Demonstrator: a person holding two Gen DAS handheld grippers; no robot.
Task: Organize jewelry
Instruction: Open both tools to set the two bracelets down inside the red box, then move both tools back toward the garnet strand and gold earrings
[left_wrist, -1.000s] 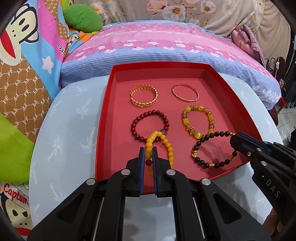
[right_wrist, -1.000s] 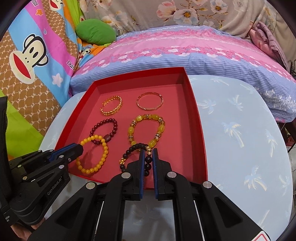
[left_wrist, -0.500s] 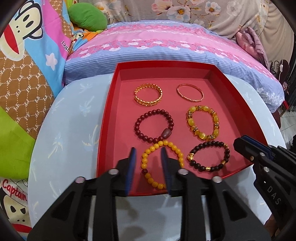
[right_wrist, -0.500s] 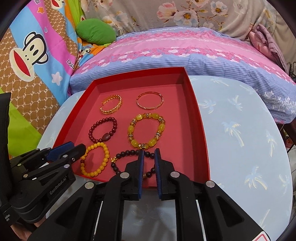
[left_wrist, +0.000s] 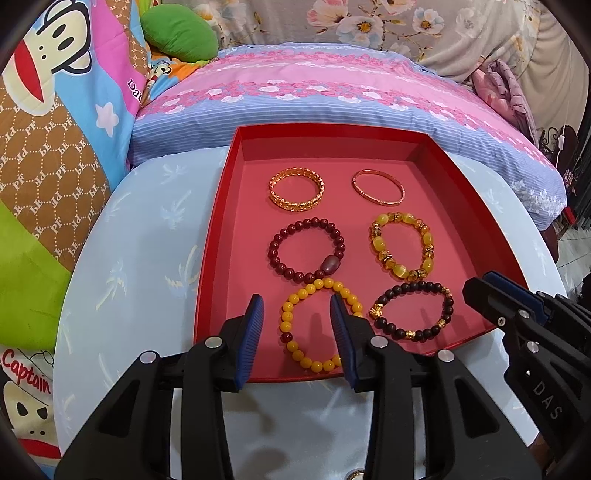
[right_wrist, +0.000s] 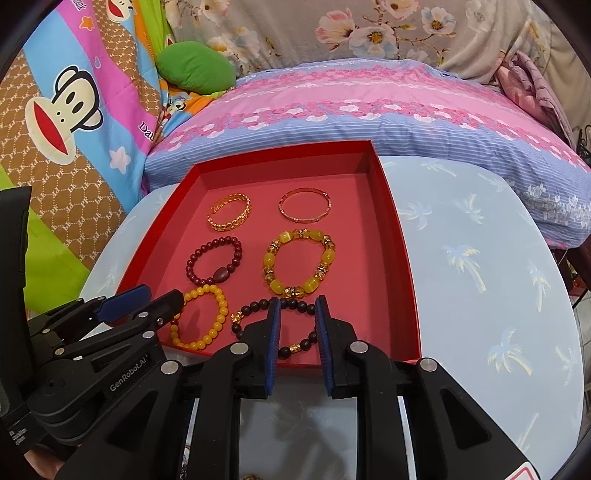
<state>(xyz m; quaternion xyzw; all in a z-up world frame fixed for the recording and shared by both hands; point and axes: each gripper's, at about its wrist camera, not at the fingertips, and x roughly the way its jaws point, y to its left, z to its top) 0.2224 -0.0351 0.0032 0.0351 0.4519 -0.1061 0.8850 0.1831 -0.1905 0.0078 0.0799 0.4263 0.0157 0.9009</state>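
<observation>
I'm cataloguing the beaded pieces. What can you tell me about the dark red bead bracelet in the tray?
The dark red bead bracelet is a closed ring of small, glossy, round maroon beads with one larger oval brownish bead at its near right. It lies flat in the middle row, left side, of the red tray, behind the yellow bead bracelet, whose top beads sit right against it. Neither gripper touches it.

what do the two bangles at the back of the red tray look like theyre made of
Wide gold openwork bangle: looks like polished yellow metal, given its bright glints and pierced pattern. Thin rose-gold bangle: looks like smooth shiny metal, pinker in tone. Real gold or plating cannot be told.
</observation>
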